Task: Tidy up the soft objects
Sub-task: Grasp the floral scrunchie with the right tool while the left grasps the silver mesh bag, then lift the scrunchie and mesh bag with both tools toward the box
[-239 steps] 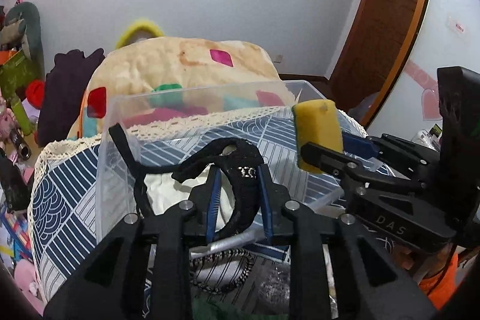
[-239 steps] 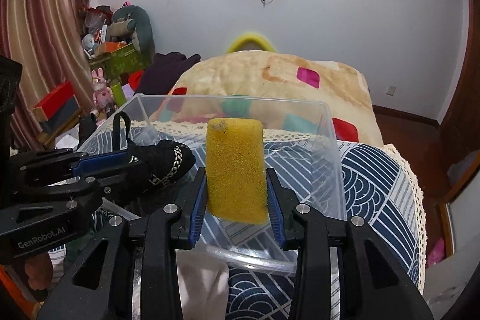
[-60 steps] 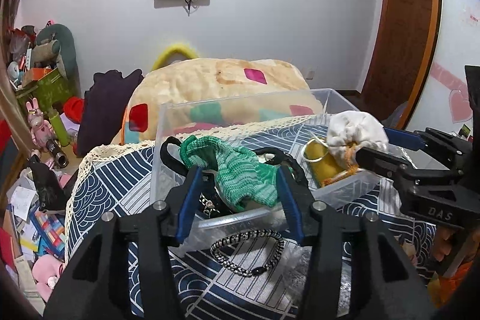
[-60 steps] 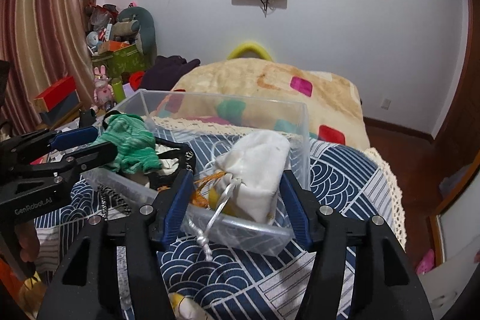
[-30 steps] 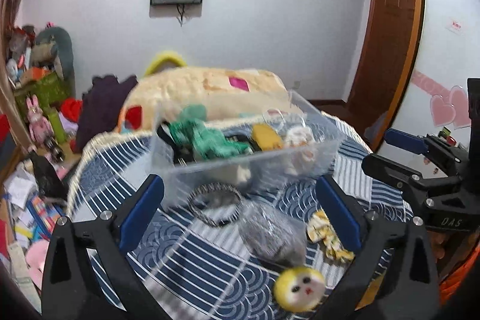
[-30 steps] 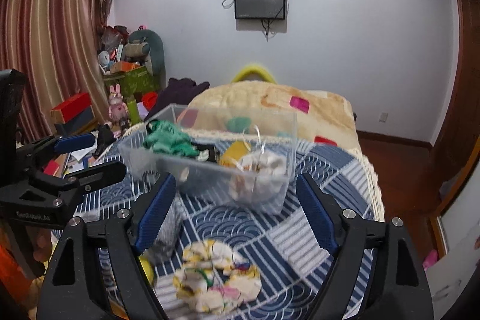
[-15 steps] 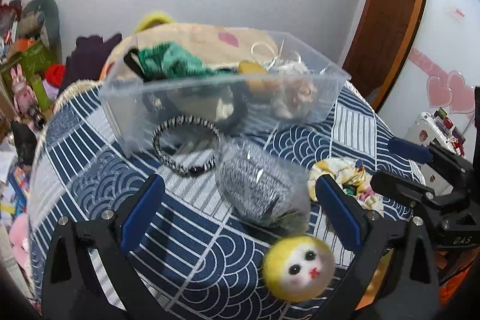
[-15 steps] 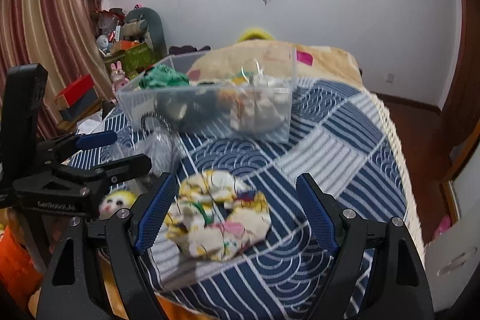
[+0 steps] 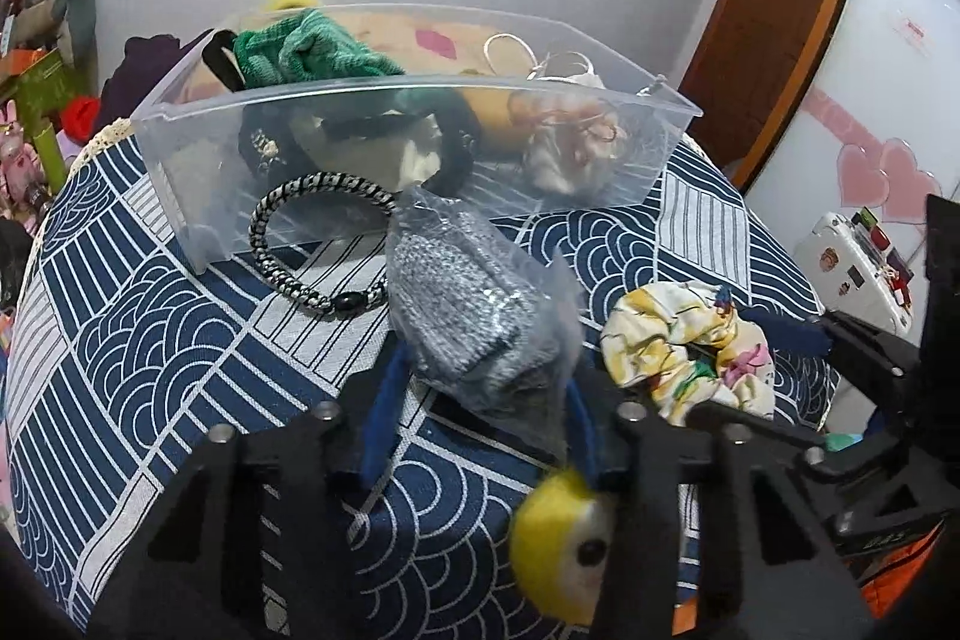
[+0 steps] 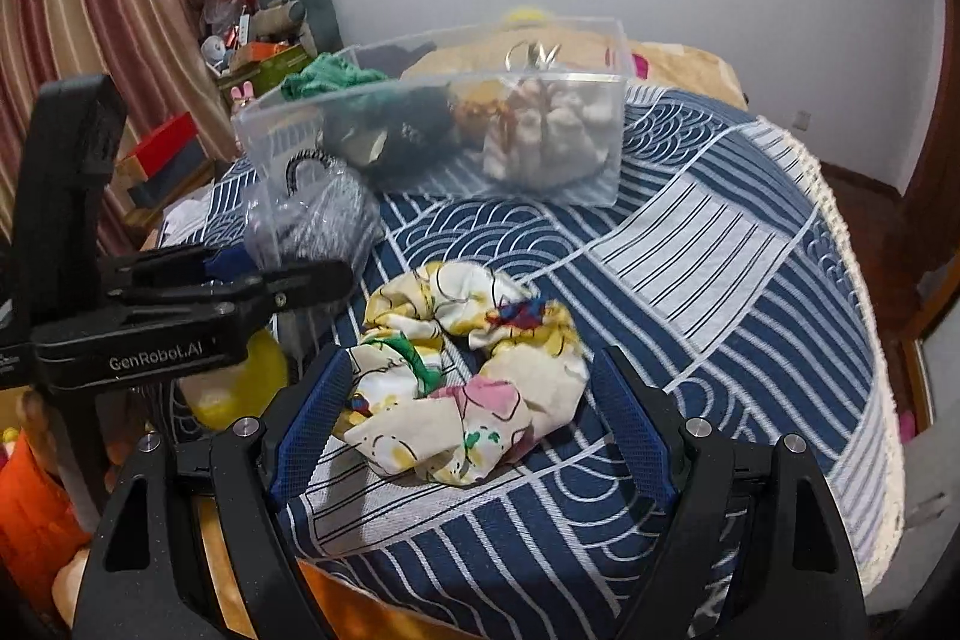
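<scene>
Left gripper (image 9: 480, 400) pinching bagged cloth (image 9: 474, 316); right gripper (image 10: 474, 430) agape

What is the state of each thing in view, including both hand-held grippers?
Left hand-held gripper: jaws just closing, pads on the bagged grey cloth.
Right hand-held gripper: open around the scrunchie, not gripping.
Bagged grey cloth: on the bedspread, between the left pads.
Scrunchie: lying loose on the bedspread.
Clear bin: open, partly filled.
Green cloth: inside the bin.
Braided bracelet: outside, against the bin.
Yellow plush ball: on the bedspread, untouched.
</scene>
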`<state>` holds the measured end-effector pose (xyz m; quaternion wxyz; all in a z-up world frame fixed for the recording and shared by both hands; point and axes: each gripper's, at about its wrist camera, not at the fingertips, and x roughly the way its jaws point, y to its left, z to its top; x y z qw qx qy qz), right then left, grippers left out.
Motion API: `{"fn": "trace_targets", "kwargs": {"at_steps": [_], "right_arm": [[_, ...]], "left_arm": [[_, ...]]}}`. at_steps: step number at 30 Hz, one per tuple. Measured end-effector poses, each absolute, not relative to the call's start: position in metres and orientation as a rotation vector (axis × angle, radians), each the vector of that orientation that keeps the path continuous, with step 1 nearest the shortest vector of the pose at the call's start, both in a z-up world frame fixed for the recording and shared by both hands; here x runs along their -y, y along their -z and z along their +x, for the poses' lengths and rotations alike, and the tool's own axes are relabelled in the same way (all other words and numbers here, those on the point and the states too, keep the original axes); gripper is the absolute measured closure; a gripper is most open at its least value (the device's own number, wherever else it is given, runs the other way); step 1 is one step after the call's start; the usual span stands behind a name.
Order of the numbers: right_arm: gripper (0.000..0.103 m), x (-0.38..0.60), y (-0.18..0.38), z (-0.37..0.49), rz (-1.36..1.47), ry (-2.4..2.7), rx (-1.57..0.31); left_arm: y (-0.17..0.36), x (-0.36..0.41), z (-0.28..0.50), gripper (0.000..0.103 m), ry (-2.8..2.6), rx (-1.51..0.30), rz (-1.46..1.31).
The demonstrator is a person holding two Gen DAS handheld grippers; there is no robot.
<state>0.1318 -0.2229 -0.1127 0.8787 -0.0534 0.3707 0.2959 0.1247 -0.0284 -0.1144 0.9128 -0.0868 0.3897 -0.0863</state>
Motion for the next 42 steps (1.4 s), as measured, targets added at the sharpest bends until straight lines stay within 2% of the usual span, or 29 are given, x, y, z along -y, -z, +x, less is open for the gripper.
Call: {"fn": "trace_targets", "kwargs": {"at_steps": [5, 13, 16, 19, 42], "right_arm": [[0.024, 0.219, 0.116, 0.126, -0.143, -0.611, -0.754], [0.075, 0.221, 0.111, 0.122, -0.153, -0.604, -0.727], [0.086, 0.222, 0.108, 0.122, -0.143, -0.61, -0.72], [0.089, 0.219, 0.103, 0.124, -0.135, -0.606, -0.703], [0.09, 0.208, 0.027, 0.141, -0.059, -0.6, -0.47]], "left_arm": [[0.11, 0.033, 0.122, 0.067, 0.17, -0.777, -0.155], [0.098, 0.02, 0.109, 0.069, 0.15, -0.734, -0.163], [0.092, 0.016, 0.106, 0.07, 0.146, -0.713, -0.169], [0.085, 0.013, 0.102, 0.07, 0.144, -0.694, -0.172], [0.017, -0.025, 0.082, 0.07, 0.049, -0.506, -0.149]]}}
